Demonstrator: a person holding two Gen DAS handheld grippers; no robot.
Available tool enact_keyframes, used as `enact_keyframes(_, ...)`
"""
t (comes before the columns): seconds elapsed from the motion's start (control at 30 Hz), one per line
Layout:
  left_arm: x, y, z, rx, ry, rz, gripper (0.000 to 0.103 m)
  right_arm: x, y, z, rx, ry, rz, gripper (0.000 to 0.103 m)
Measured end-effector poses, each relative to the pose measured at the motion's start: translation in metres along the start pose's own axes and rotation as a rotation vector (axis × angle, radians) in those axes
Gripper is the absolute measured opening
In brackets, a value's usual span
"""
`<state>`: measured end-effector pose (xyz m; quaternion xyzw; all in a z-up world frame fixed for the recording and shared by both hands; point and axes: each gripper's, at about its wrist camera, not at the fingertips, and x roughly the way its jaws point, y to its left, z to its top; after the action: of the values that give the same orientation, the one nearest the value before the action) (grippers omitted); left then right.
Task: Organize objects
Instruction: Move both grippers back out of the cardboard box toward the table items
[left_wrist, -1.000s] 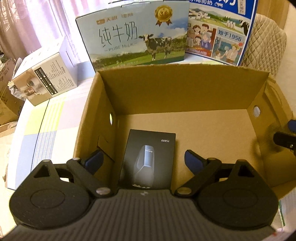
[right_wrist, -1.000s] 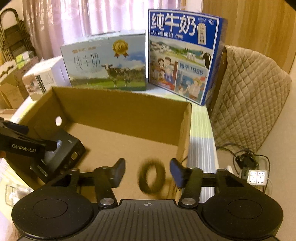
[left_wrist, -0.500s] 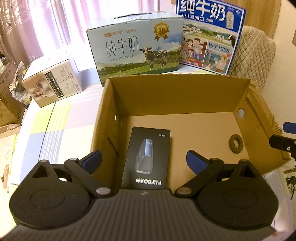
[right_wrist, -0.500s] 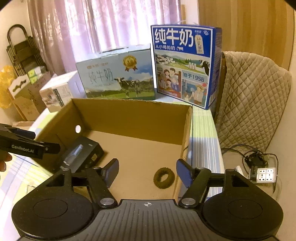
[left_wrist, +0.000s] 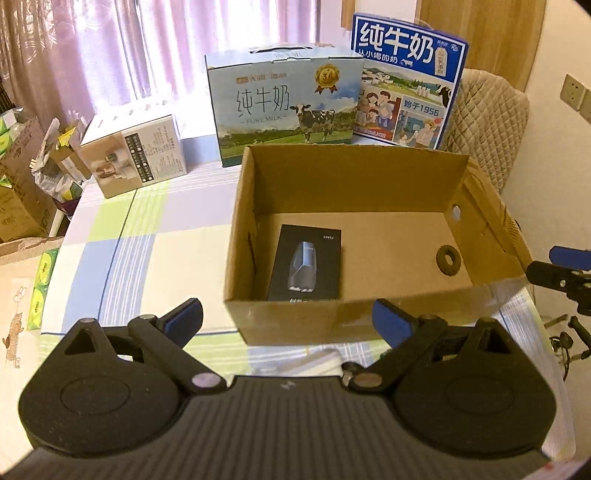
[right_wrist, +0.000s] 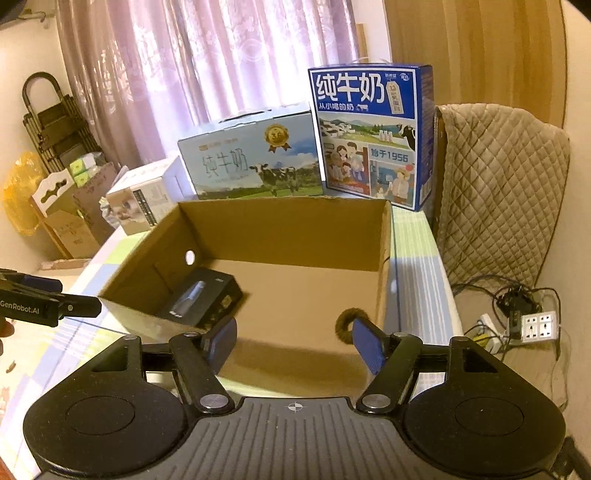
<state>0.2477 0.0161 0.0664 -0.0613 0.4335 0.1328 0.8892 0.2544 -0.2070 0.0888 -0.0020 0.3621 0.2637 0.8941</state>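
Observation:
An open cardboard box (left_wrist: 369, 173) (right_wrist: 295, 229) stands on the checked tablecloth. Inside it lie a black product box (left_wrist: 306, 264) (right_wrist: 201, 297) at the left and a dark ring (left_wrist: 448, 260) at the right; in the right wrist view the ring (right_wrist: 345, 323) is partly hidden by my right finger. My left gripper (left_wrist: 288, 319) is open and empty, in front of the box's near wall. My right gripper (right_wrist: 293, 343) is open and empty, near the box's front right corner; it also shows in the left wrist view (left_wrist: 561, 273).
Two milk cartons (left_wrist: 284, 107) (left_wrist: 406, 96) and a white appliance box (left_wrist: 136, 155) stand behind the cardboard box. A quilted chair back (right_wrist: 498, 184) is at the right, with a power strip and cables (right_wrist: 532, 325) on the floor. Cardboard clutter (left_wrist: 22, 177) is at the left.
Both grippers have pulled back and up out of the cardboard box. The ring, falling between the right fingers a second ago, now lies on the box floor.

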Motion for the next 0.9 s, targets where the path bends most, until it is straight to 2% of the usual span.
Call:
enact_keyframes(0.2, -0.020, 0.017, -0.017, 0.018, -0.005, -0.028, 0.097, -0.020, 0.024, -0.014, 0.026, -0.010, -0.021, 0.067)
enact_keyframes(0.43, -0.031, 0.041, -0.043, 0.045, 0.028, -0.058, 0.097, -0.034, 0.051, -0.038, 0.072, 0.006, -0.043, 0.067)
enact_keyframes(0.9, -0.027, 0.085, -0.099, 0.065, 0.140, -0.098, 0.097, -0.023, 0.107, -0.102, 0.123, 0.147, -0.042, 0.066)
